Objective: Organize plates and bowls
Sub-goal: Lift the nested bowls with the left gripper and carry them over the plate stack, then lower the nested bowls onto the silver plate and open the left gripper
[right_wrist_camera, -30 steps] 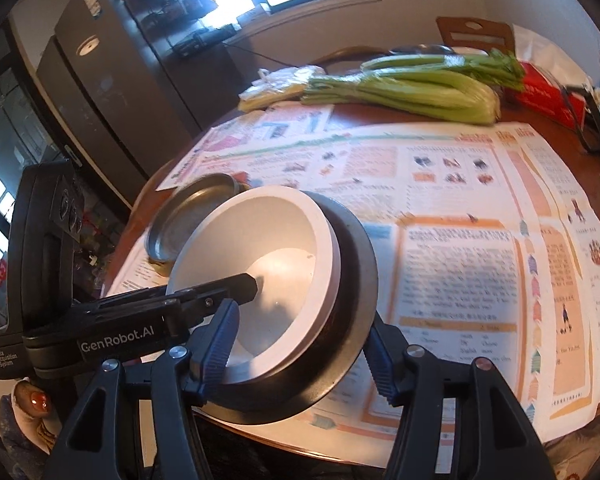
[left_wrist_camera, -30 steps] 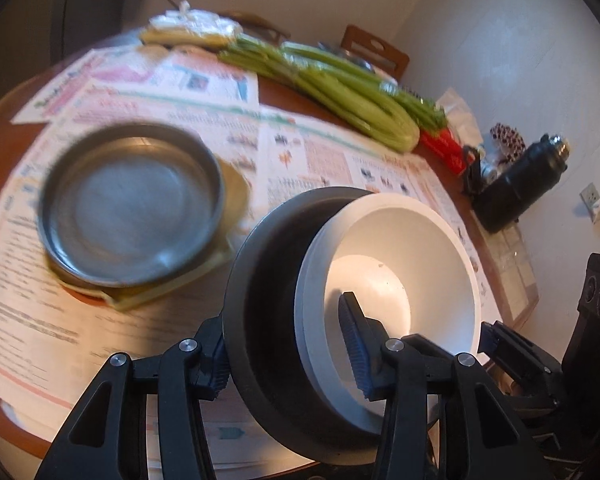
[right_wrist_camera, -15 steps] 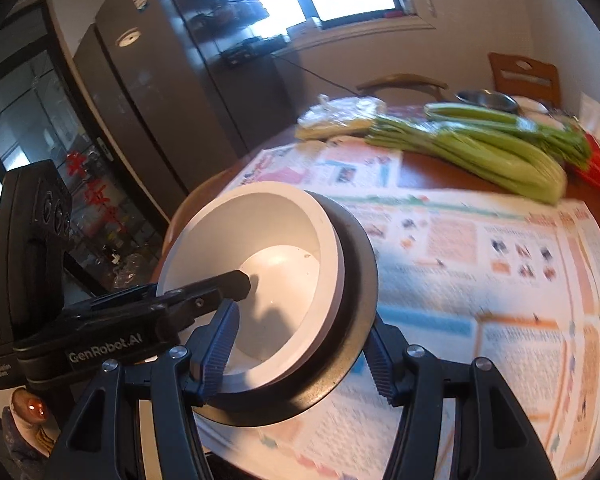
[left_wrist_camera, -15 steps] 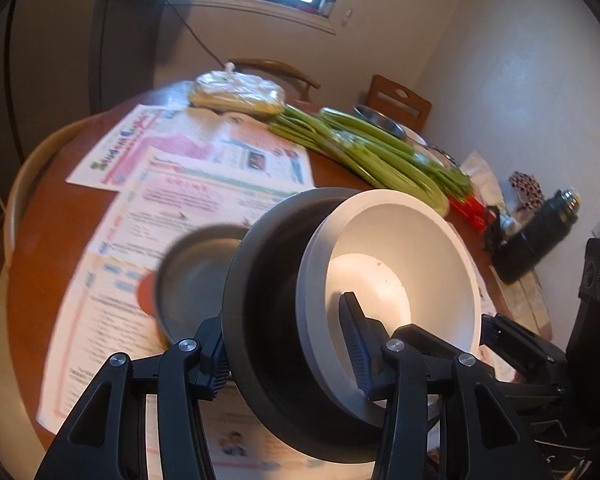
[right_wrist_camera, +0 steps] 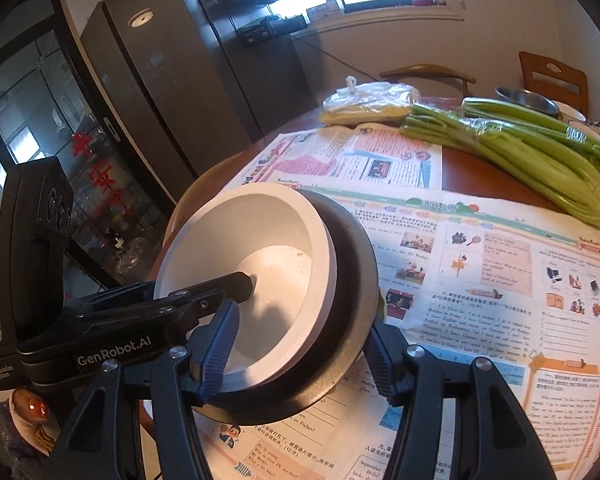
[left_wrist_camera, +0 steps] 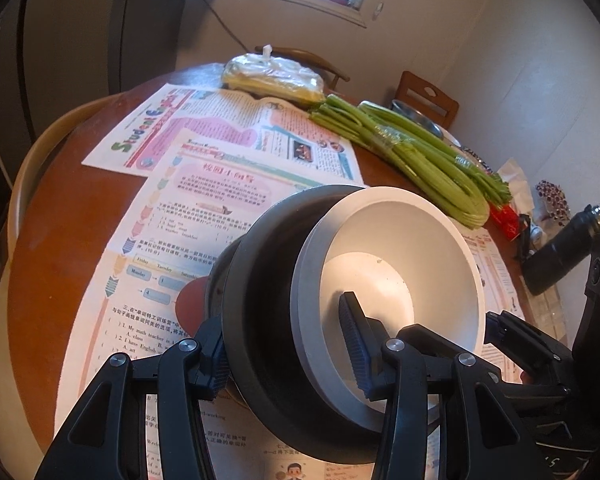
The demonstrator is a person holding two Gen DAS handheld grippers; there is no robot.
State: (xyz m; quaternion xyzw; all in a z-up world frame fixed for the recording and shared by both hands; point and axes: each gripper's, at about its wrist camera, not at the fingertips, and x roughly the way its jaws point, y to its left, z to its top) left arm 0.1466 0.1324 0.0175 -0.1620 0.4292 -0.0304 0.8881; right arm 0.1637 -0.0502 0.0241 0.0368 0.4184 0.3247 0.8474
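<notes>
A white bowl (left_wrist_camera: 396, 264) sits nested inside a black bowl (left_wrist_camera: 268, 280), and the pair is tilted above the newspaper-covered table (left_wrist_camera: 60, 232). My left gripper (left_wrist_camera: 284, 356) is shut on the stack's left rim, one finger outside the black bowl and one inside the white bowl. My right gripper (right_wrist_camera: 300, 360) is shut on the opposite rim of the white bowl (right_wrist_camera: 252, 248) and black bowl (right_wrist_camera: 352, 264) in the same way. A metal plate (left_wrist_camera: 217, 276) on a red mat (left_wrist_camera: 191, 304) peeks out behind the stack, mostly hidden.
Celery stalks (left_wrist_camera: 420, 160) and a plastic bag of yellow food (left_wrist_camera: 272, 78) lie at the far side. A black flask (left_wrist_camera: 560, 256) stands at the right edge. Wooden chairs (right_wrist_camera: 552, 76) and a dark fridge (right_wrist_camera: 172, 92) surround the table. Newspapers (right_wrist_camera: 480, 264) cover most of the top.
Both grippers carried the bowl stack to the left across the table. The metal plate, plainly visible a second ago, is now almost hidden behind the stack. Both grips are unchanged.
</notes>
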